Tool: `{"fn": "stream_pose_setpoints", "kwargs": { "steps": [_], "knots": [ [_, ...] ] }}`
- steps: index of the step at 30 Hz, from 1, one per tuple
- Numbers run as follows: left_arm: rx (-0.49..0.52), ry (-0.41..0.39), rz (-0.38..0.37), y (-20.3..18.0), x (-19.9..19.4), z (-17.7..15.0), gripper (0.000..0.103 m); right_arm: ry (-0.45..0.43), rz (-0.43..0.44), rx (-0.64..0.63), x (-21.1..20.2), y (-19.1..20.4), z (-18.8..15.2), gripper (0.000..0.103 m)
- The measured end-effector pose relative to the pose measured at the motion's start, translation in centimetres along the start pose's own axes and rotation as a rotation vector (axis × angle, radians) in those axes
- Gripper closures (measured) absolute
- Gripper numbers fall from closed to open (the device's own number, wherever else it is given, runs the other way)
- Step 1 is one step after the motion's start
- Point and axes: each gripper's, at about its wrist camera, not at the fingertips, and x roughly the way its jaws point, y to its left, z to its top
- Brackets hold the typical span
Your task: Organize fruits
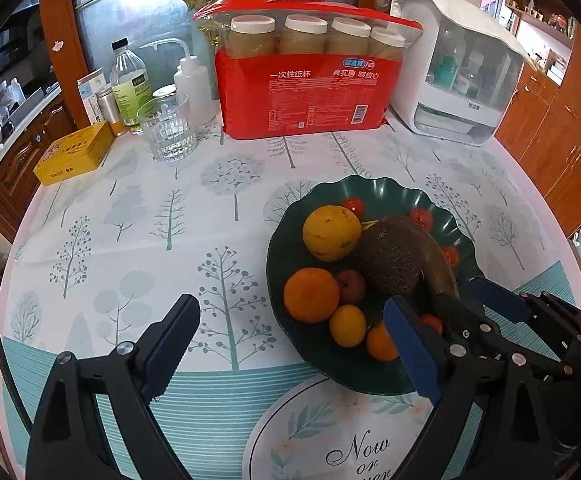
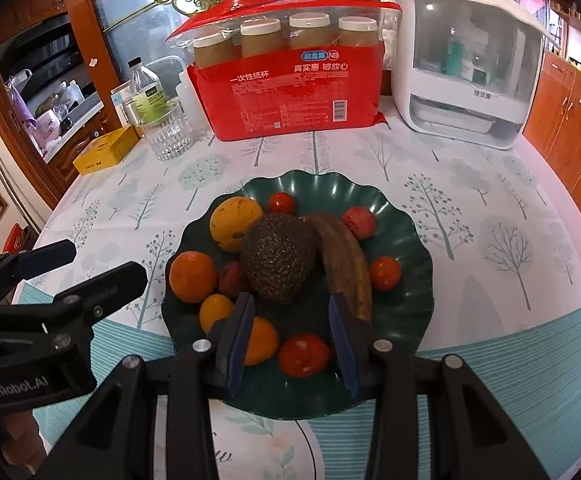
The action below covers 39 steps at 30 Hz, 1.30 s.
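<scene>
Nearest the right wrist camera, the right tongs (image 2: 290, 320) are seen narrowly parted and empty, just above a red tomato (image 2: 304, 355) at the near rim of the green plate (image 2: 406, 300). Its fruit lies straight ahead; the banana's (image 2: 346, 260) long axis runs away from them. Left tongs (image 1: 290, 344), wide open and empty, are beside the plate. Counted: one avocado (image 2: 278, 258), one banana, four orange-yellow fruits.
</scene>
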Motion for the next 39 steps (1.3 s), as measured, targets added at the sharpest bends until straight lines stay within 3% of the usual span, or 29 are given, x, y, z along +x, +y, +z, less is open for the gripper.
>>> {"fn": "stream_pose_setpoints", "kwargs": {
  "steps": [11,21,29,39],
  "knots": [
    [-0.006,0.002,-0.007,0.0,-1.3,-1.0,0.01,0.011,-0.008,0.035,-1.4,-0.2,-0.8,0.064],
    [0.016,-0.018,-0.046,0.3,-6.9,-5.3,0.01,-0.003,-0.017,0.109,-7.2,1.3,-5.3,0.063],
    [0.014,-0.03,-0.057,1.4,-12.1,-9.3,0.01,-0.05,-0.046,0.139,-12.9,3.6,-9.1,0.045],
    [0.005,-0.053,-0.063,1.9,-16.8,-12.4,0.01,-0.069,-0.082,0.132,-18.0,5.7,-11.2,0.044]
  ]
}}
